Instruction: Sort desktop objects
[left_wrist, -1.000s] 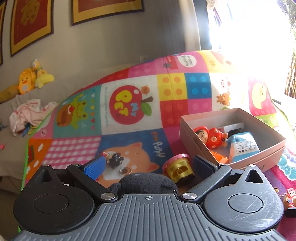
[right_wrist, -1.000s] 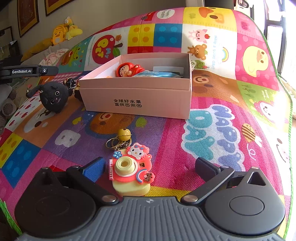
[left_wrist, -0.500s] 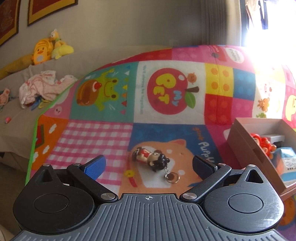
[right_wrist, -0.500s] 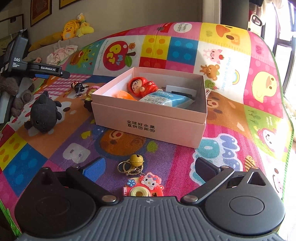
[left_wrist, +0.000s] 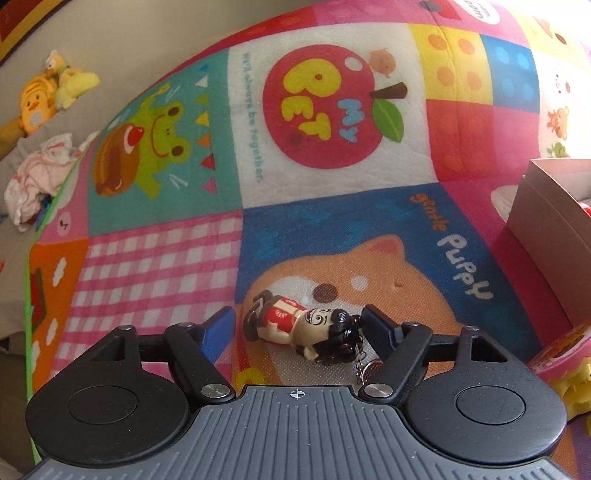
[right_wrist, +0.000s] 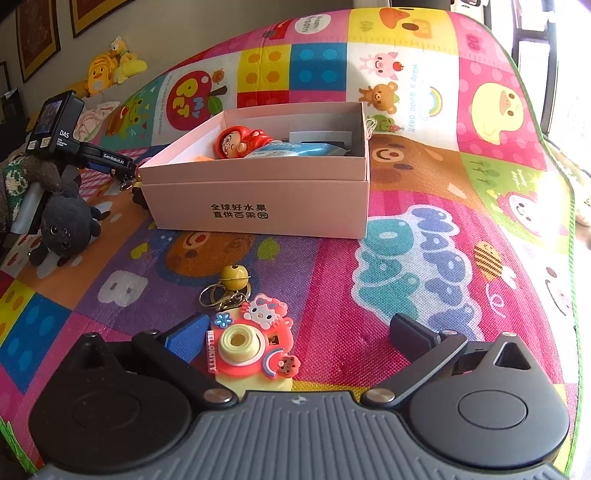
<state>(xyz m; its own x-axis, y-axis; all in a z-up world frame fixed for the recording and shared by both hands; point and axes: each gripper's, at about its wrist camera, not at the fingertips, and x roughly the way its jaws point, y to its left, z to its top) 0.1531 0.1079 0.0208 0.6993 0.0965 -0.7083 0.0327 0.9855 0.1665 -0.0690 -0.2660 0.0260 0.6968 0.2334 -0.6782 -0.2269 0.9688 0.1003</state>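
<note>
A small figure keychain (left_wrist: 299, 328) with black hair and a red top lies on the play mat. My left gripper (left_wrist: 299, 325) is open with its fingers on either side of the figure, the right finger touching its hair. My right gripper (right_wrist: 299, 334) is open around a pink Hello Kitty toy camera (right_wrist: 251, 350) with a yellow bell keyring (right_wrist: 233, 275); the camera sits near the left finger. The pink cardboard box (right_wrist: 258, 206) stands beyond, holding a red doll (right_wrist: 240, 142) and a blue packet (right_wrist: 291, 149). The box's corner shows in the left wrist view (left_wrist: 550, 221).
A black plush toy (right_wrist: 66, 225) lies left of the box, below the left gripper's body (right_wrist: 74, 147). A pink and yellow toy (left_wrist: 565, 362) sits at the right edge of the left wrist view. Plush toys (left_wrist: 48, 96) and cloth (left_wrist: 33, 177) lie beyond the mat's far edge.
My left gripper has moved forward and down, so the figure keychain now lies between its fingers. My right gripper has moved forward, bringing the toy camera further between its fingers.
</note>
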